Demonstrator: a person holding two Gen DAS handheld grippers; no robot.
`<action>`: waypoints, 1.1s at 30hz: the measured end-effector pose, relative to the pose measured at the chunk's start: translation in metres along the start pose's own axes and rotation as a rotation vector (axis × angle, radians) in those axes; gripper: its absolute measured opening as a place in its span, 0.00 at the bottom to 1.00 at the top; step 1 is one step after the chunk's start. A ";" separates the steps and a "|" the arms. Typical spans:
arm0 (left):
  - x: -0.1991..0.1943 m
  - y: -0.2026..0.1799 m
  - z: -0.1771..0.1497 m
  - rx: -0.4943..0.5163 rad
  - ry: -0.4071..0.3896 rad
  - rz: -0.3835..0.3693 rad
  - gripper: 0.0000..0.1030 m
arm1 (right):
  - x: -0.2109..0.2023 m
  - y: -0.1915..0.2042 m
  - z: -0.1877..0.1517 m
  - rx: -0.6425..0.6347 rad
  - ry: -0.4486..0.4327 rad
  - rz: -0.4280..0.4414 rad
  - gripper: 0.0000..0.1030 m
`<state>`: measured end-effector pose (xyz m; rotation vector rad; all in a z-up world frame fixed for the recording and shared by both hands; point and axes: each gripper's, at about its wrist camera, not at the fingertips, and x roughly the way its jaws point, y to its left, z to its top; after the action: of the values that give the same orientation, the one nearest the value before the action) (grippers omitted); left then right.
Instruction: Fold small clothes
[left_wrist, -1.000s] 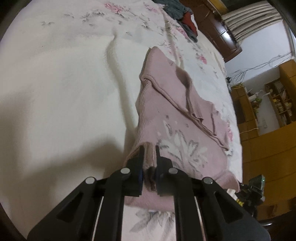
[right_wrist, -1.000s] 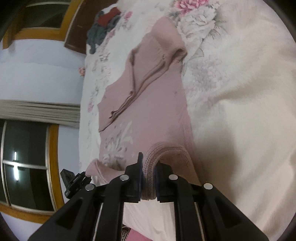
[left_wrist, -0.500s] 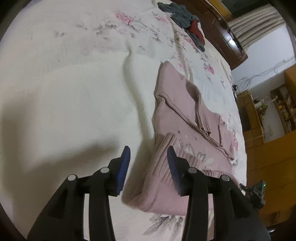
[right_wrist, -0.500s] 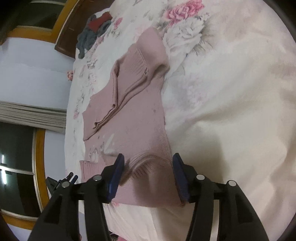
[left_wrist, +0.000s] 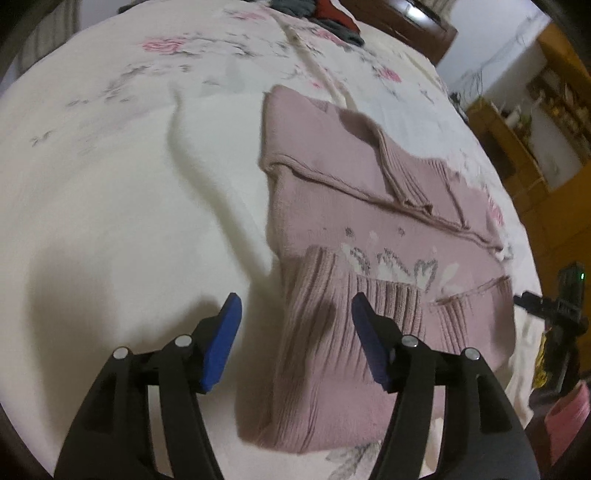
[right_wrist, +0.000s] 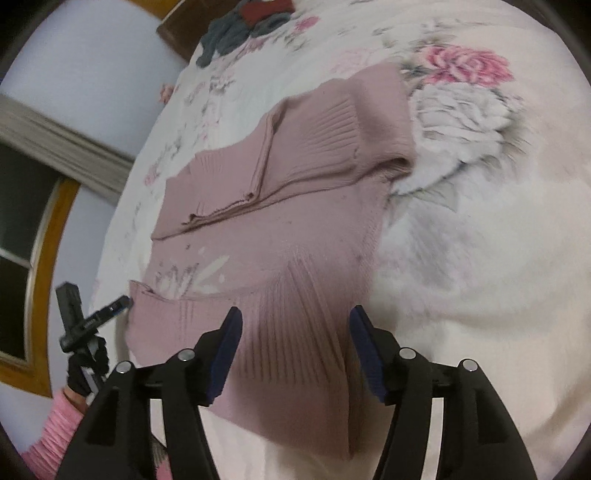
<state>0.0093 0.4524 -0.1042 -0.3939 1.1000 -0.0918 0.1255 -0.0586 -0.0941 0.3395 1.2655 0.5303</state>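
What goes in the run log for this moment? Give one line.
left gripper: open, empty | right gripper: open, empty | pink sweater: hem folded up, flat on bedspread

Your left hand-held gripper (left_wrist: 296, 314) is spread wide, its two blue-padded fingers (left_wrist: 221, 341) well apart and gripping nothing. Your right hand-held gripper (right_wrist: 295, 328) stands the same way, its blue pads (right_wrist: 364, 350) parted with nothing pinched between them. From the right wrist view, your left hand-held gripper shows side-on at the lower left, with your hand (right_wrist: 79, 380) wrapped around its handle in a dark glove and a pink knitted sleeve (right_wrist: 51, 432) at the wrist.
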 end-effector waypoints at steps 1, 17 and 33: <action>0.004 -0.002 0.001 0.012 0.002 0.004 0.60 | 0.004 0.001 0.002 -0.011 0.007 -0.009 0.60; 0.006 -0.022 -0.005 0.133 -0.056 0.084 0.15 | 0.036 0.024 -0.005 -0.228 0.084 -0.066 0.11; -0.023 -0.025 -0.028 0.129 -0.147 0.077 0.09 | 0.021 0.018 -0.015 -0.123 0.022 0.054 0.15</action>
<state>-0.0225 0.4282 -0.0870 -0.2384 0.9569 -0.0642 0.1122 -0.0329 -0.1055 0.2662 1.2413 0.6564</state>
